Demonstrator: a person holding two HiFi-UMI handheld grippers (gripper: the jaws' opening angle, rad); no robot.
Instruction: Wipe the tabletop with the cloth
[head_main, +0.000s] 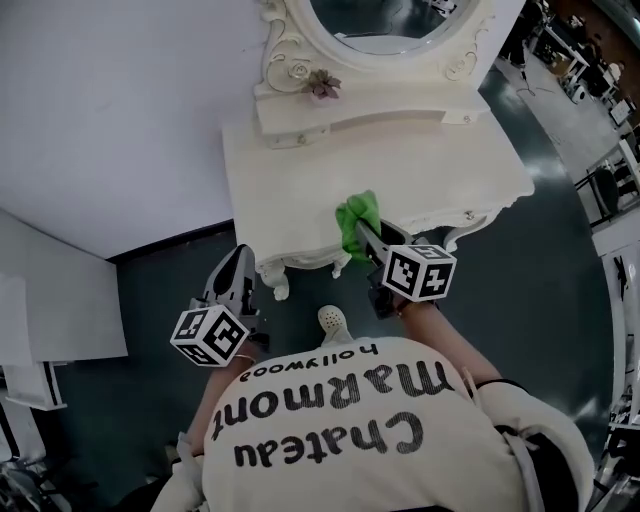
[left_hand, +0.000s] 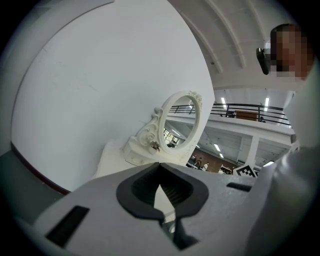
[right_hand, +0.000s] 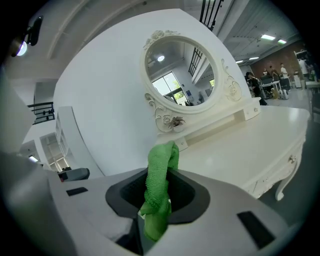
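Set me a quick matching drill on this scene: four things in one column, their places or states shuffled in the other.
Things:
1. cloth
2. left gripper
3. mirror
4. flower

Places or states:
A. stands at the back of the table
B. clamped in the fingers of the right gripper
C. off the table's front left corner, shut on nothing
D. at the mirror's foot

Pairs: 1-B, 2-C, 3-A, 4-D
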